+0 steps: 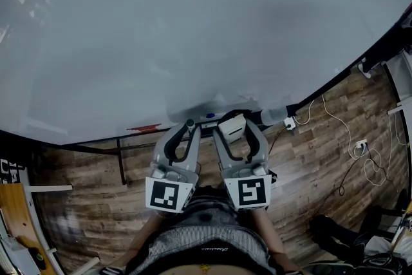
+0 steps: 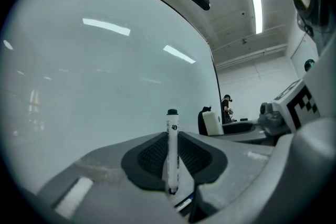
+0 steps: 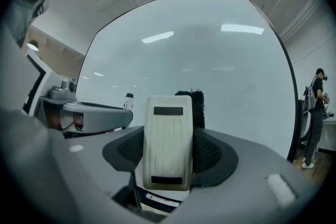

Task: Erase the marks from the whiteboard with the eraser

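The whiteboard (image 1: 193, 29) fills the upper head view, and I see no marks on its surface. My left gripper (image 1: 188, 131) is shut on an upright white marker (image 2: 172, 139) with a dark cap, just below the board's lower edge. Beside it, my right gripper (image 1: 239, 127) is shut on a cream eraser (image 3: 168, 144), whose dark felt side faces right. In the left gripper view the left gripper (image 2: 172, 162) points at the board, with the eraser (image 2: 212, 122) to its right. In the right gripper view the right gripper (image 3: 168, 165) faces the board too, with the marker (image 3: 128, 99) at left.
A ledge (image 1: 212, 107) juts from the board's lower edge, with a red strip (image 1: 145, 128) beside it. The wooden floor (image 1: 322, 151) carries white cables (image 1: 360, 151) at right. A person (image 3: 316, 113) stands far right of the board.
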### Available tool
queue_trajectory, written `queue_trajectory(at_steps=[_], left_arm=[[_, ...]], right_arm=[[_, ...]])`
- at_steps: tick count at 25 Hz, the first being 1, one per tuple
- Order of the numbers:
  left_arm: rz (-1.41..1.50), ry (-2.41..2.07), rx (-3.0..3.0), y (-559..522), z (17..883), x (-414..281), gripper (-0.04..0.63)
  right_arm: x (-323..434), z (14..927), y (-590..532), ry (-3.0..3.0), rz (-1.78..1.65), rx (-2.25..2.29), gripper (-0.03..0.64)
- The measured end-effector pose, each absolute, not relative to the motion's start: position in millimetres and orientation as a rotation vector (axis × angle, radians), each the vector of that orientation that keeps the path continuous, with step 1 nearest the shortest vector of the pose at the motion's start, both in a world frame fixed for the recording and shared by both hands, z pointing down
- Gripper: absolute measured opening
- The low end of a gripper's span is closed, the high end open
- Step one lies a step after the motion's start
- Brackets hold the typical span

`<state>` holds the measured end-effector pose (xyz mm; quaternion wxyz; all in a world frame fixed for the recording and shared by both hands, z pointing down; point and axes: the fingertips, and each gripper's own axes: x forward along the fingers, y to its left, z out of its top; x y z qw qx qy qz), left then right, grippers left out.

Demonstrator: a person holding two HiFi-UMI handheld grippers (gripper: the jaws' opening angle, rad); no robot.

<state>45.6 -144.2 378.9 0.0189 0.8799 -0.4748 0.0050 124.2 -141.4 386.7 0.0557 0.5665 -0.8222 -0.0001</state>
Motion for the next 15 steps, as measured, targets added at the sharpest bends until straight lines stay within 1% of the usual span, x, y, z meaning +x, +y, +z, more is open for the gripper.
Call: queue_trajectory(at_steps=[15], left_arm=[[0.035, -1.421, 2.762, -145, 380, 66, 0.072]], right_arm=[[136, 382, -145, -2.498, -0.011, 1.732, 0.258]])
